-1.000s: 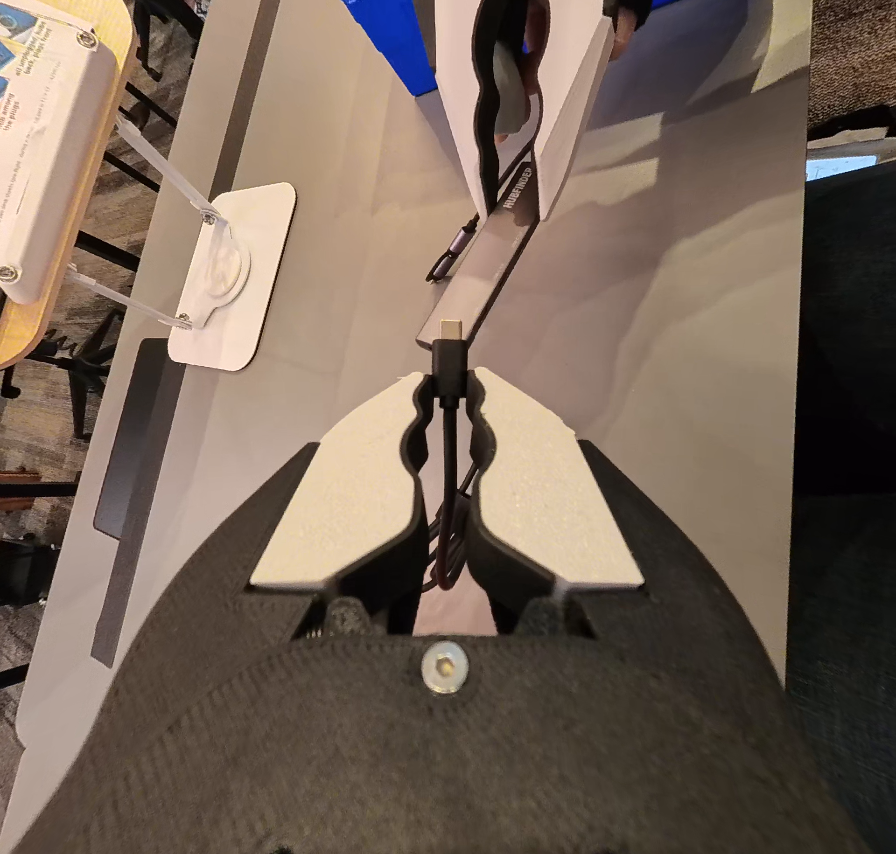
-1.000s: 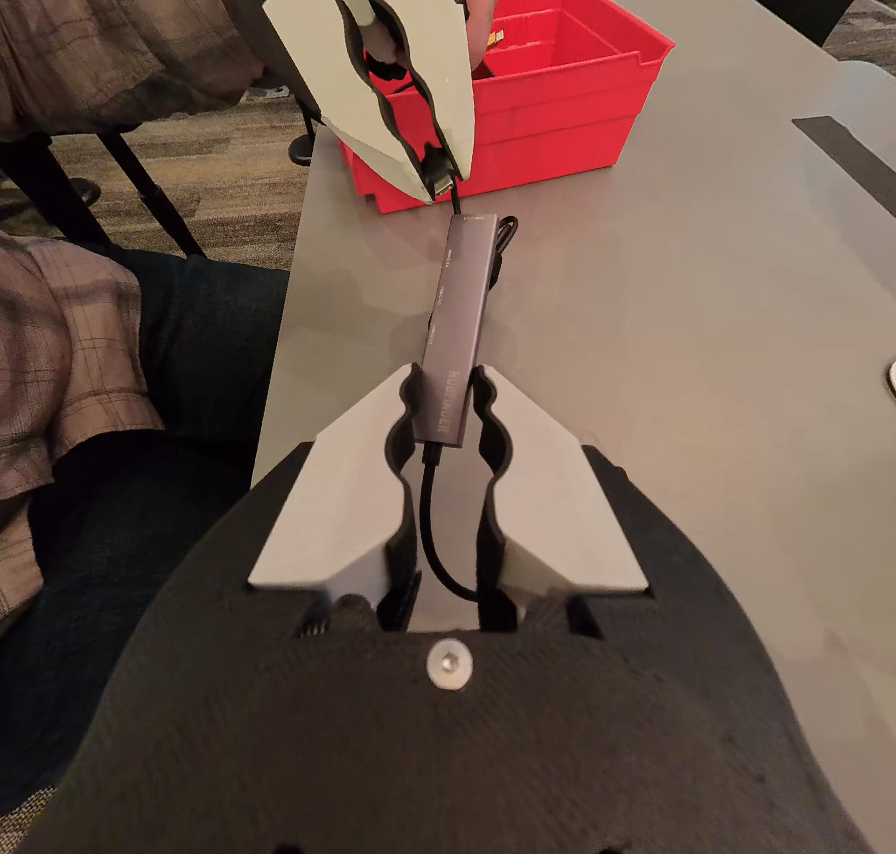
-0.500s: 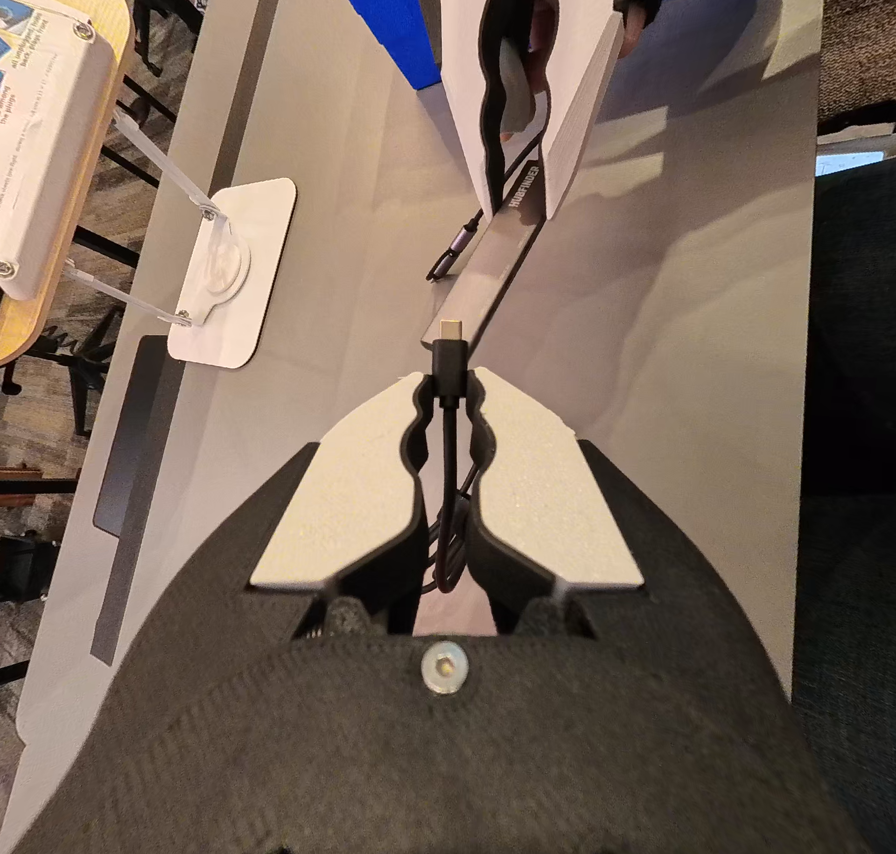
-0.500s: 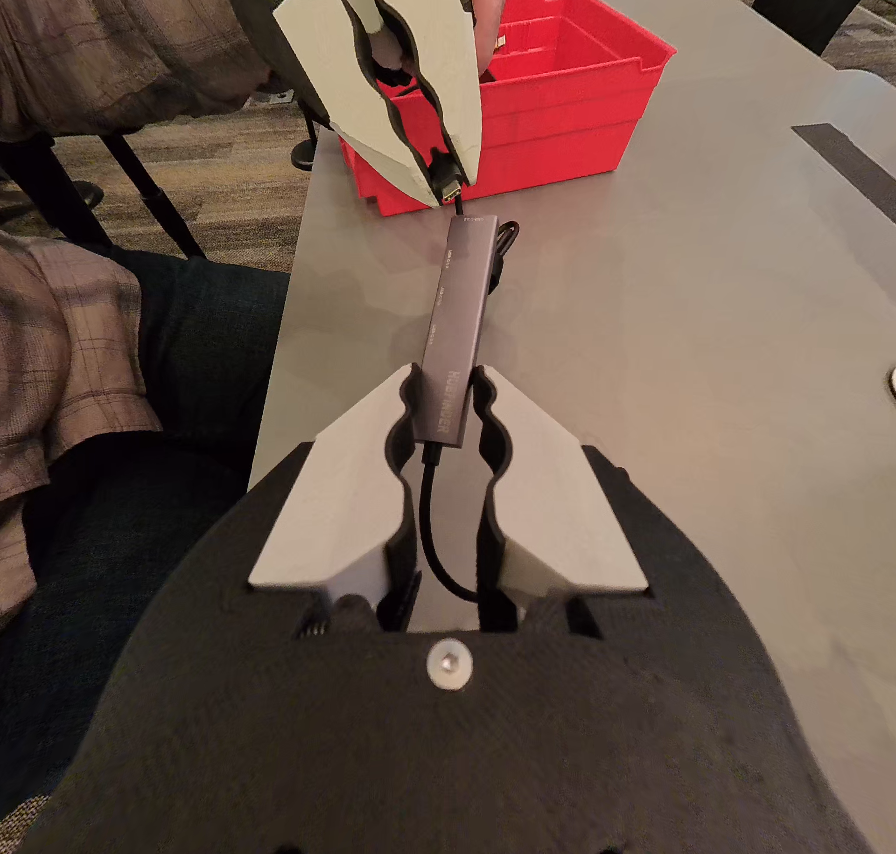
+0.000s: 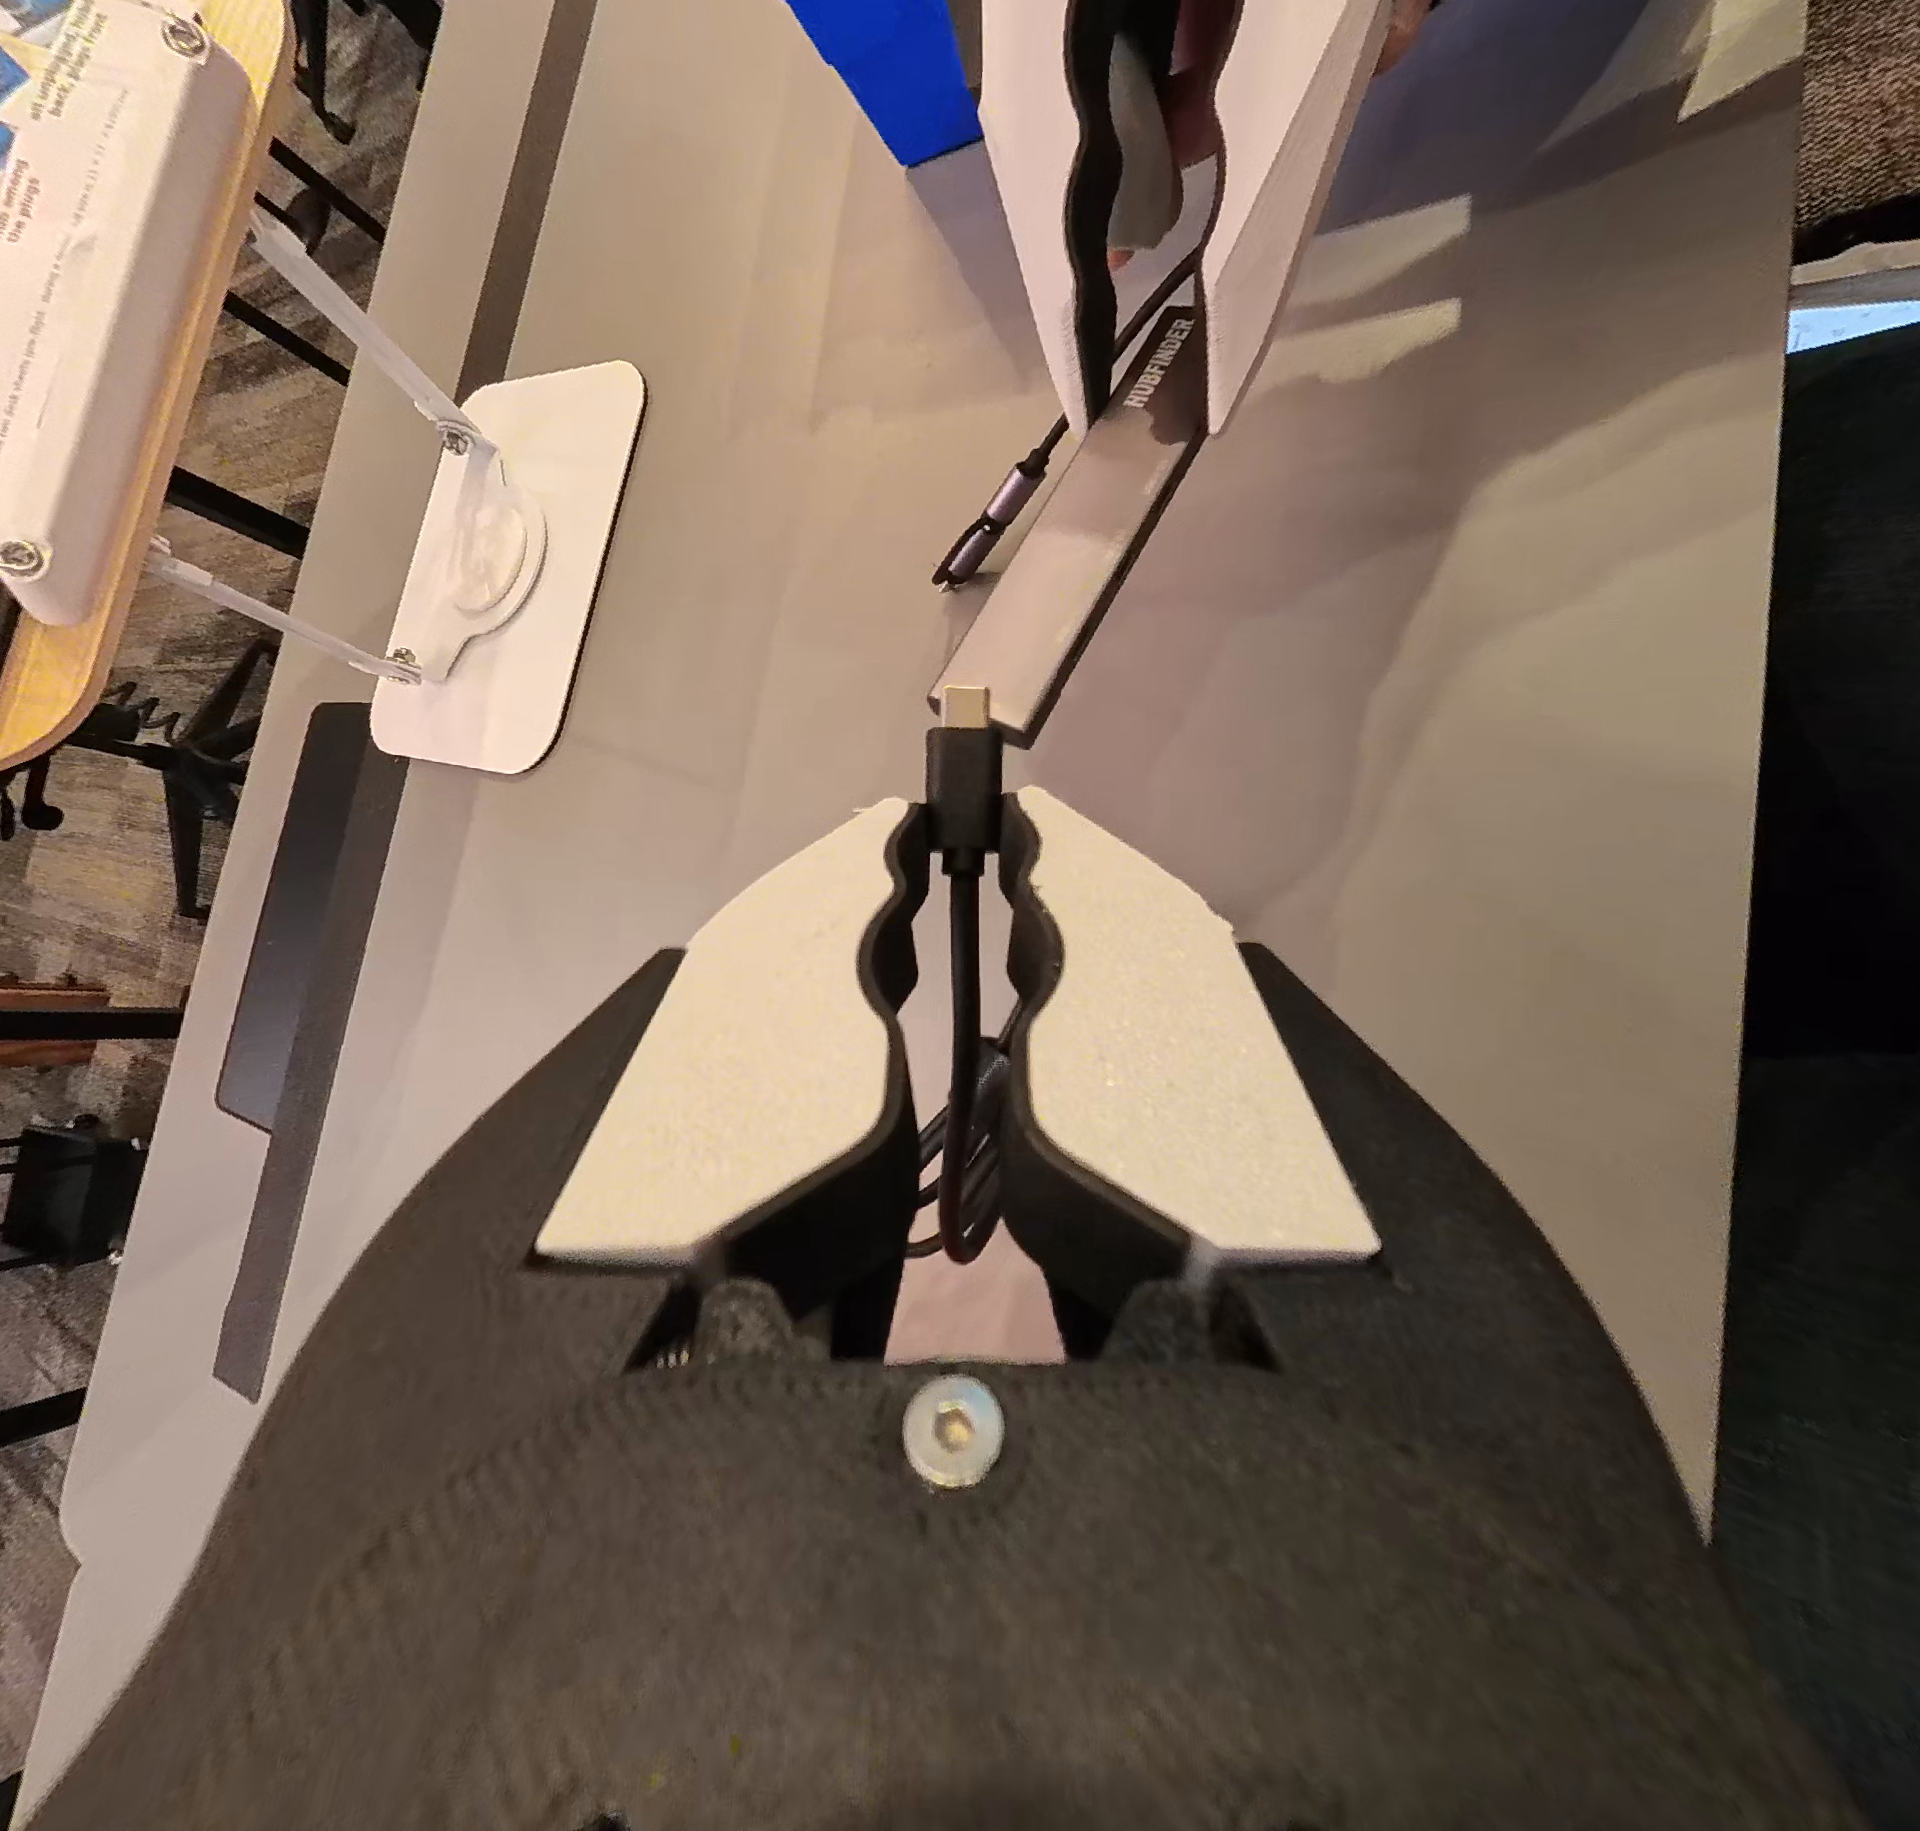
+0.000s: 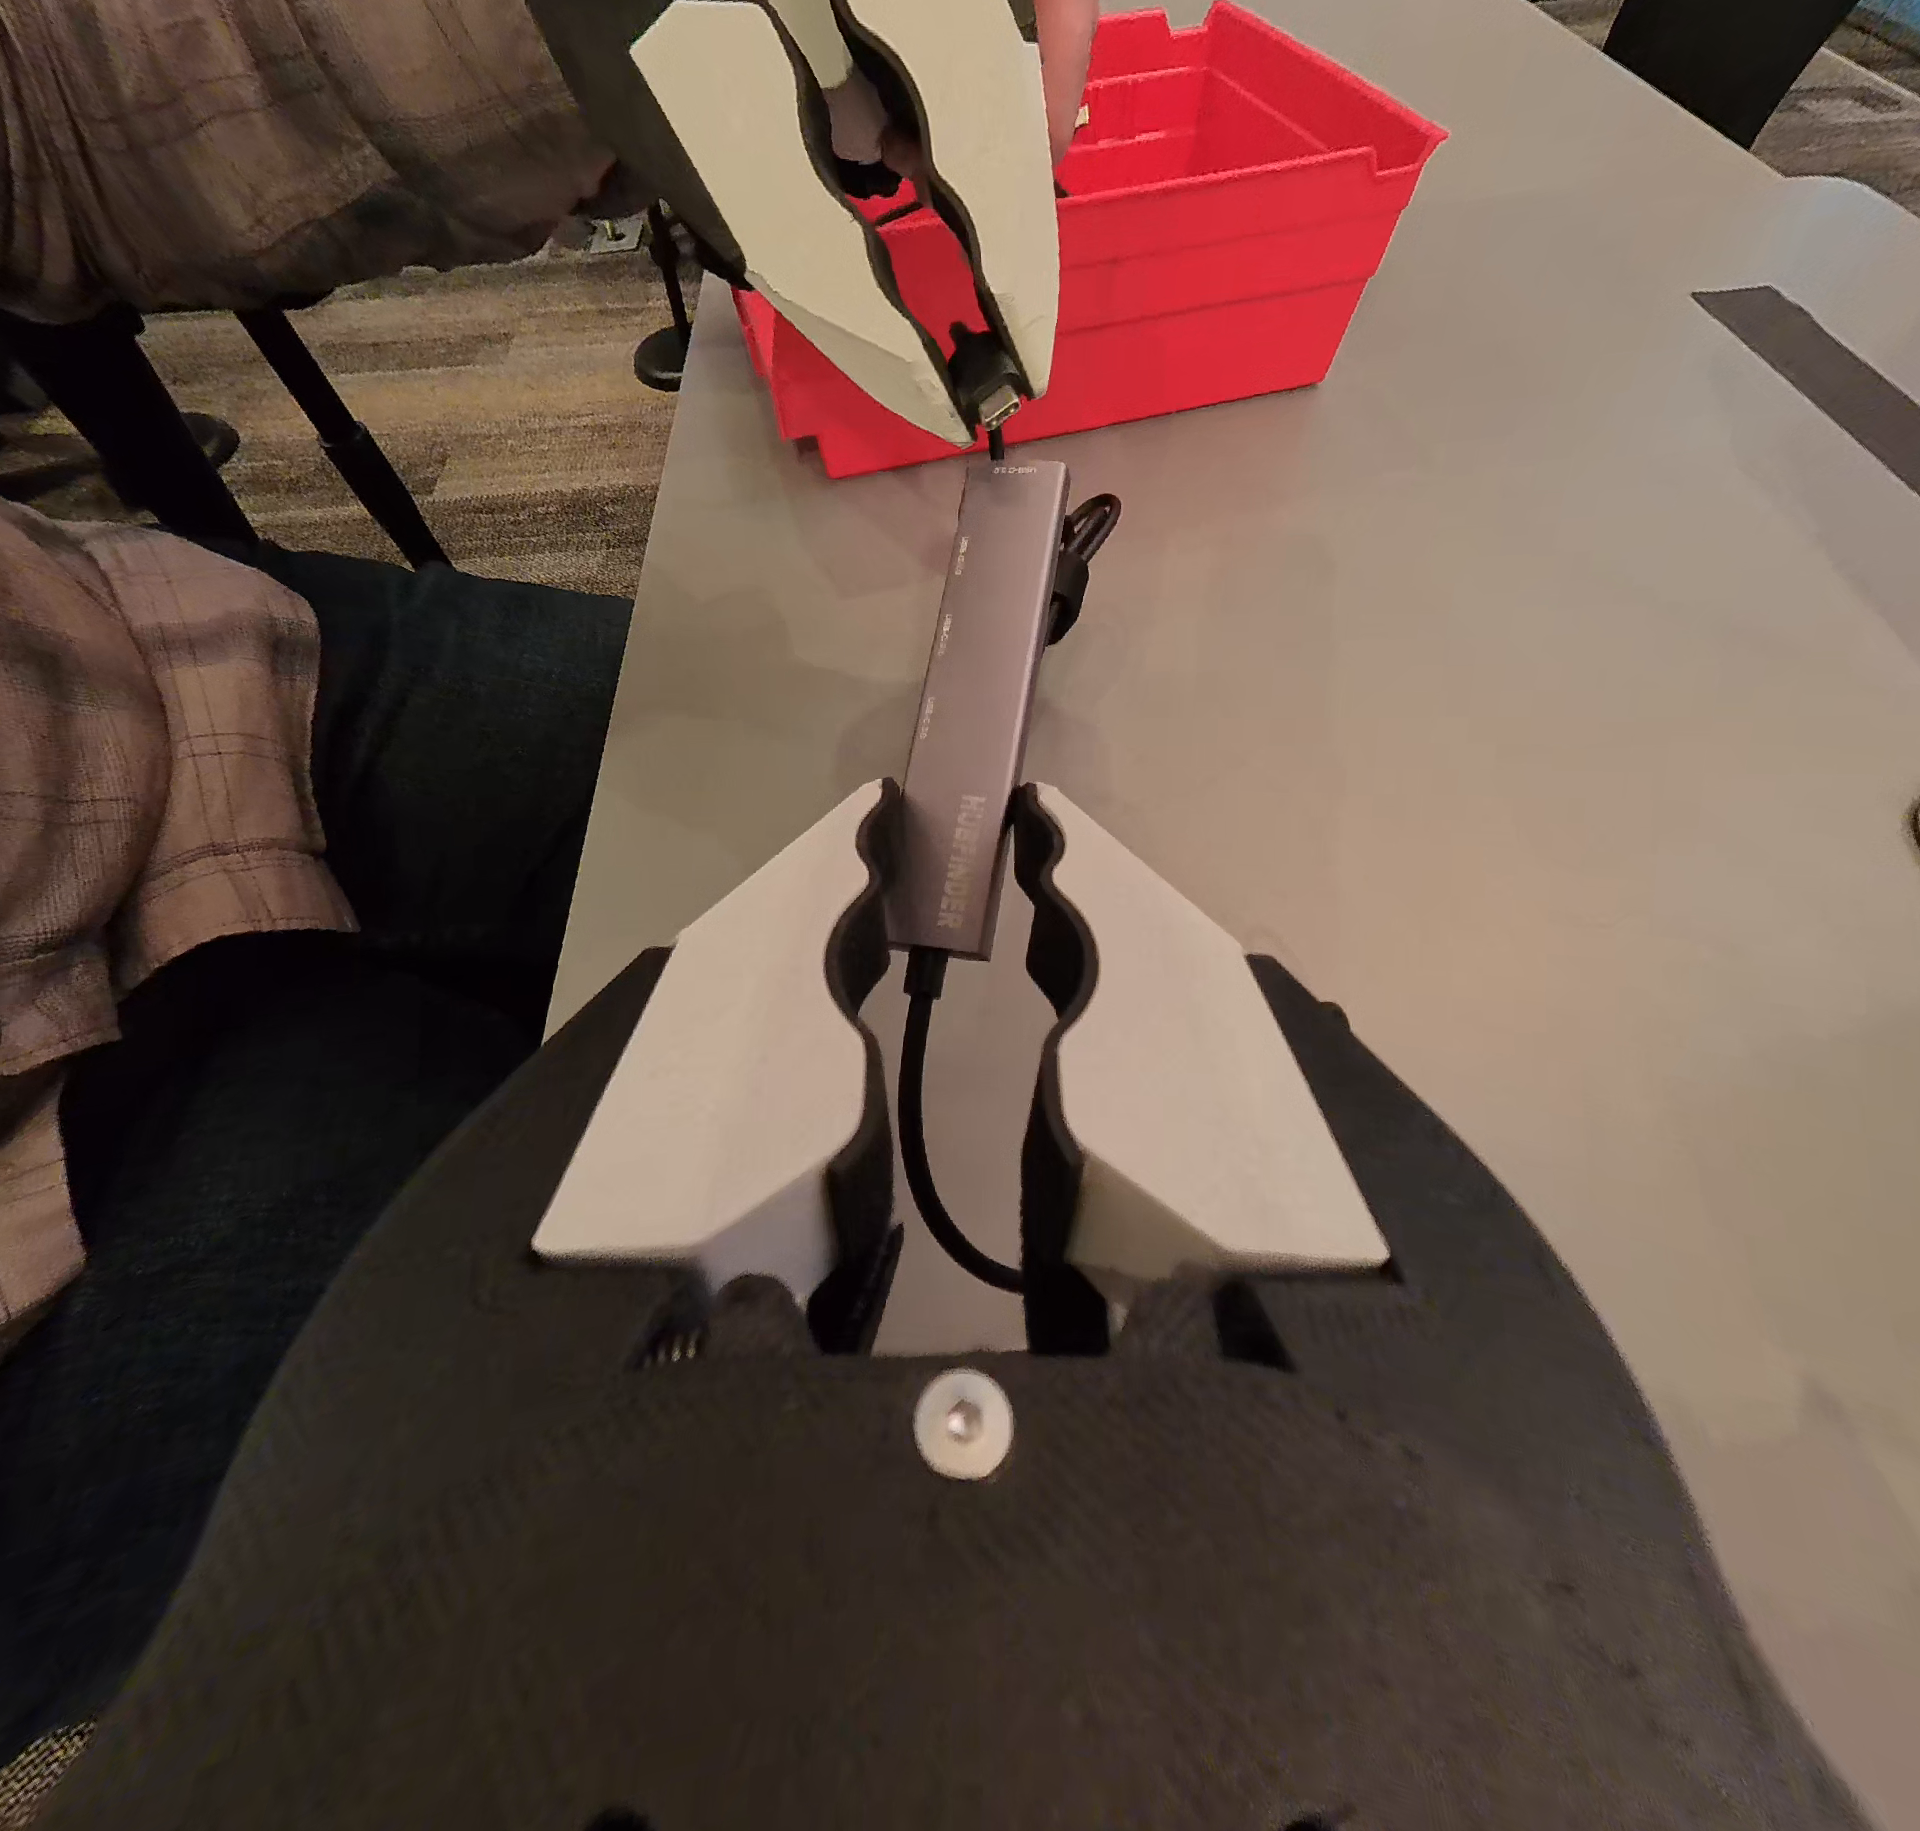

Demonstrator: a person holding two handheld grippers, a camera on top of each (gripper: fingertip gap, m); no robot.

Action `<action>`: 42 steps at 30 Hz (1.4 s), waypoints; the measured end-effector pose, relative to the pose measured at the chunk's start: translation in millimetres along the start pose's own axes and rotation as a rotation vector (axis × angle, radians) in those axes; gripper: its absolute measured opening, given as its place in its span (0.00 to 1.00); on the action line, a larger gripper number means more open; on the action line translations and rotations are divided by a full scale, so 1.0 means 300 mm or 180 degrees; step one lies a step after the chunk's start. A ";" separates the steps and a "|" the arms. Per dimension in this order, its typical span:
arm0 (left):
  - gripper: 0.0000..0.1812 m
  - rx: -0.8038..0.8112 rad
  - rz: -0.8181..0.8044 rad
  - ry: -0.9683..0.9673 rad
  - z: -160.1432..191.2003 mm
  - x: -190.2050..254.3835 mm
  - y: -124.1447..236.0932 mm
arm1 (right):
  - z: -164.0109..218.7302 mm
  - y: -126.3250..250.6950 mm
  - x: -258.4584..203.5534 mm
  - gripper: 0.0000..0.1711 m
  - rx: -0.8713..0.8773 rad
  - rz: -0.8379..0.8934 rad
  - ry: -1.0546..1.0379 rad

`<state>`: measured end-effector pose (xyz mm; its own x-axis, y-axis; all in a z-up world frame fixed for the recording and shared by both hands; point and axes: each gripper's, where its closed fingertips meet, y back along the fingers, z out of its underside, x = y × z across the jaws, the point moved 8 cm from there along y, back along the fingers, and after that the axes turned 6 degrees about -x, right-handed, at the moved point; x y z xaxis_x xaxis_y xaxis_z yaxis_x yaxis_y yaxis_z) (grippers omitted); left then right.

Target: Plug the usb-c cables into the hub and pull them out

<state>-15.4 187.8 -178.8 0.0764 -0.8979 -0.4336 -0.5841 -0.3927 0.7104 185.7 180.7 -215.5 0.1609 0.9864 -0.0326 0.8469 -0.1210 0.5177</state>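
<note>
So the left gripper is pinching the black usb-c plug right at its fingertips, metal tip poking out forward; the cable runs back between the fingers and loops near the base. The plug tip sits just off the near end of the hub, not inserted as far as I can tell; from the right wrist view the same plug hangs a hair above the hub's far end, angled down at it.

The right gripper is clamped on the hub near its tail end, the slim grey bar lying flat on the grey table; the hub's own black lead curls back between those fingers. Another grey plug lies beside the hub.

A red bin sits behind the hub, a blue bin at the other end; a white stand base is off to the side.
</note>
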 end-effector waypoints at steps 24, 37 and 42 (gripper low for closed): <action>0.07 -0.0259 0.0029 -0.0130 0.027 0.010 -0.023 | 0.013 -0.003 -0.008 0.11 -0.0048 0.0018 0.0116; 0.07 -0.0244 0.0166 -0.0093 0.022 0.017 -0.026 | 0.006 -0.003 -0.017 0.11 -0.0143 0.0069 0.0286; 0.07 -0.0274 0.0277 -0.0084 0.027 0.017 -0.026 | 0.001 -0.008 -0.023 0.11 -0.0213 0.0105 0.0395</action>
<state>-17.1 188.0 -190.9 0.0066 -0.9242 -0.3818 -0.5159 -0.3302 0.7905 182.7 174.2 -217.0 0.1208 0.9887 0.0893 0.8059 -0.1502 0.5727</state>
